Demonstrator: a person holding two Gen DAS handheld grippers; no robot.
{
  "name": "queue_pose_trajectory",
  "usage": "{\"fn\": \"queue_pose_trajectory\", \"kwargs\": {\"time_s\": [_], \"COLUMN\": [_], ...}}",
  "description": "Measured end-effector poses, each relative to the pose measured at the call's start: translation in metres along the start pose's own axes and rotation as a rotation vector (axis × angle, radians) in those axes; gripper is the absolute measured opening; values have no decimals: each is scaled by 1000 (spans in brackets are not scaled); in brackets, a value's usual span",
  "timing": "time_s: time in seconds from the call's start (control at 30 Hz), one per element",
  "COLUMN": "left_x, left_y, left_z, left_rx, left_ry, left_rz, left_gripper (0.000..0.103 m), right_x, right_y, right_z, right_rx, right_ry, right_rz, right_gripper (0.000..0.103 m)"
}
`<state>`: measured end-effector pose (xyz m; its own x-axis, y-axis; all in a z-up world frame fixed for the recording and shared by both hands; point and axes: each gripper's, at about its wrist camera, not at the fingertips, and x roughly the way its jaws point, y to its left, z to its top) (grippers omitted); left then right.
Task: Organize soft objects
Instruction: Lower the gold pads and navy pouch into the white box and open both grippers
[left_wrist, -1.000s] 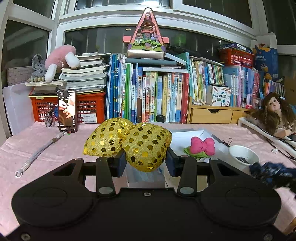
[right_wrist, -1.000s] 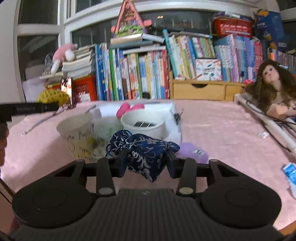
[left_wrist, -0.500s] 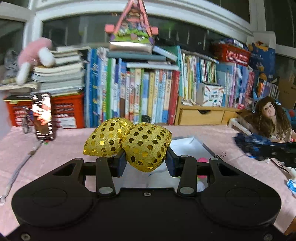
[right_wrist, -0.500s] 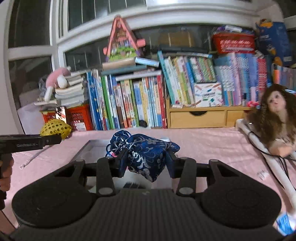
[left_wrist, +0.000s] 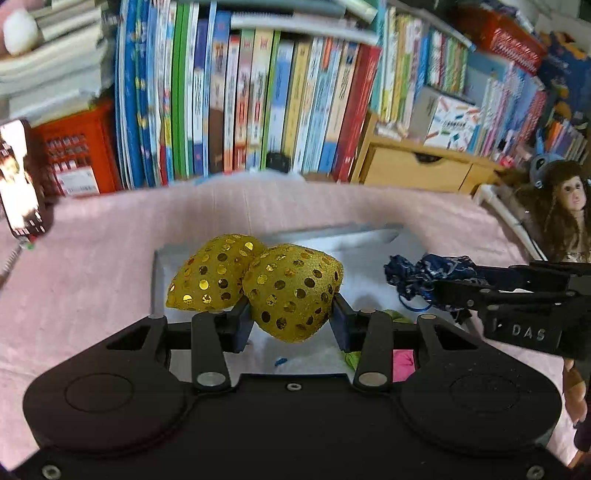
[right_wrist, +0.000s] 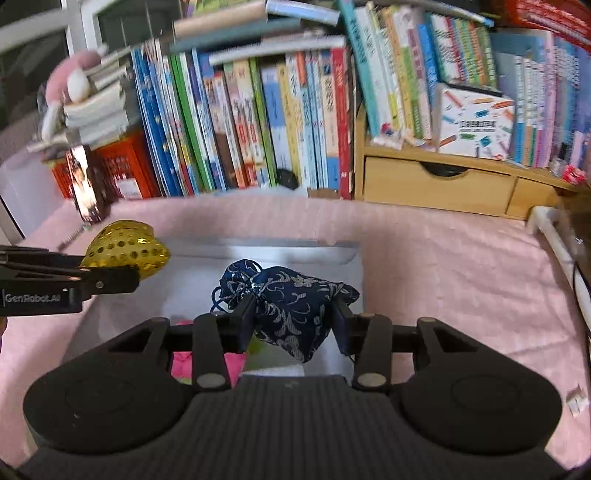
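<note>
Counter (right_wrist: 424, 266), draped in pink cloth, carrying a grey open box (right_wrist: 332, 254) as the landmark. Behind the box, a long row of upright books (right_wrist: 266, 122); behind it to the right, a wooden drawer unit (right_wrist: 439, 186); far right of the box, a doll (left_wrist: 569, 206). Above the left part of the box, the left gripper (left_wrist: 291, 319), its fingers (left_wrist: 240, 321) closed narrowly on a gold sequined soft toy (left_wrist: 291, 291) of two rounded lobes. Above the right part of the box, the right gripper (right_wrist: 293, 325), its fingers (right_wrist: 245, 321) likewise clamped on a navy floral drawstring pouch (right_wrist: 291, 302). Inside the box, beneath the grippers, a pink soft object (left_wrist: 402, 363) with green trim.
</note>
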<state>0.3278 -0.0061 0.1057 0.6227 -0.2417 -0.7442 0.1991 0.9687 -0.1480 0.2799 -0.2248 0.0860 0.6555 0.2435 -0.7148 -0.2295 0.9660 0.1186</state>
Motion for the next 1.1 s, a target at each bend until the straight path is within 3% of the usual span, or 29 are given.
{"fn": "queue_pose_trajectory", "kwargs": {"time_s": [0.3,0.7,0.93,1.1], "left_x": [42,56,43,19], "left_y": [7,6,5,-1], "left_z": [-1,-3,1,1], "left_rx": [-35,-35,-32,11], "left_ry": [99,148,133,69], "left_rz": [-14,-21,-15,6], "left_gripper": [41,45,55,72], "right_x": [35,48,38,20], "right_y": [-2,-6,-8,-8], "right_z": [-1,-6,-4,-2], "right_rx": [-8,-1,25,30], "right_ry": [95,155,126,81], "right_rz": [-13,-3,13,38], "right_gripper": [48,50,67,70]}}
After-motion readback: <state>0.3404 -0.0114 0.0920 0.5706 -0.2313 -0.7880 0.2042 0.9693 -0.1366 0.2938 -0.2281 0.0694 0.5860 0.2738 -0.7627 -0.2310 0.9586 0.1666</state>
